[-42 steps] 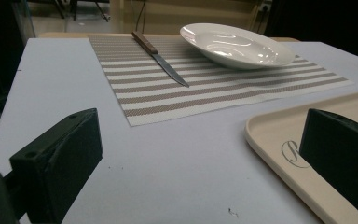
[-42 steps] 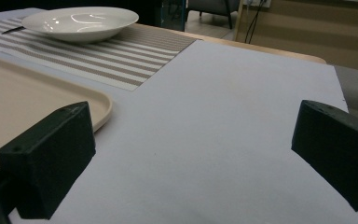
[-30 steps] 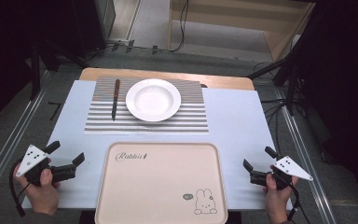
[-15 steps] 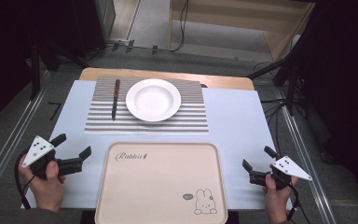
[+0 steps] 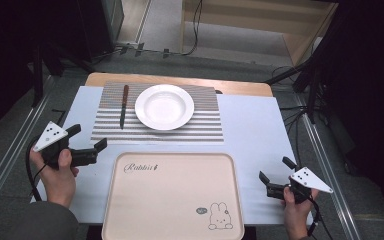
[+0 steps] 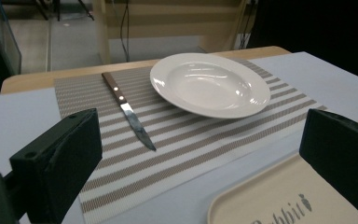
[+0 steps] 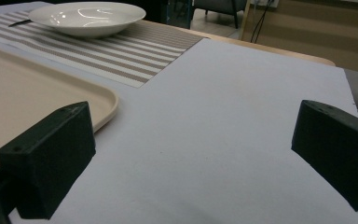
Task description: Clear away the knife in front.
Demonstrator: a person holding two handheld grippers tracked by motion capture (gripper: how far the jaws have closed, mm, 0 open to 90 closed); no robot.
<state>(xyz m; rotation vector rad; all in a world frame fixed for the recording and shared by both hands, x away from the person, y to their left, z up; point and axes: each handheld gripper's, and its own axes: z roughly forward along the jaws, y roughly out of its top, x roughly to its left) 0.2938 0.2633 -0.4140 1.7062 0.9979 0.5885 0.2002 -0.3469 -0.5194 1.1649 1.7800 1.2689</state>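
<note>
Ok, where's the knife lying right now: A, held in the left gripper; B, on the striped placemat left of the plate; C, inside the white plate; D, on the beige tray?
B: the knife lies flat on the striped placemat, just left of the white plate and apart from it; the left gripper is open and empty.

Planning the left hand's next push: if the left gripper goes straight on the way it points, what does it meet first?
Probably the brown-handled steel knife on the grey striped placemat, with the white deep plate just beside that line. The open left gripper holds nothing; depth is unclear.
</note>
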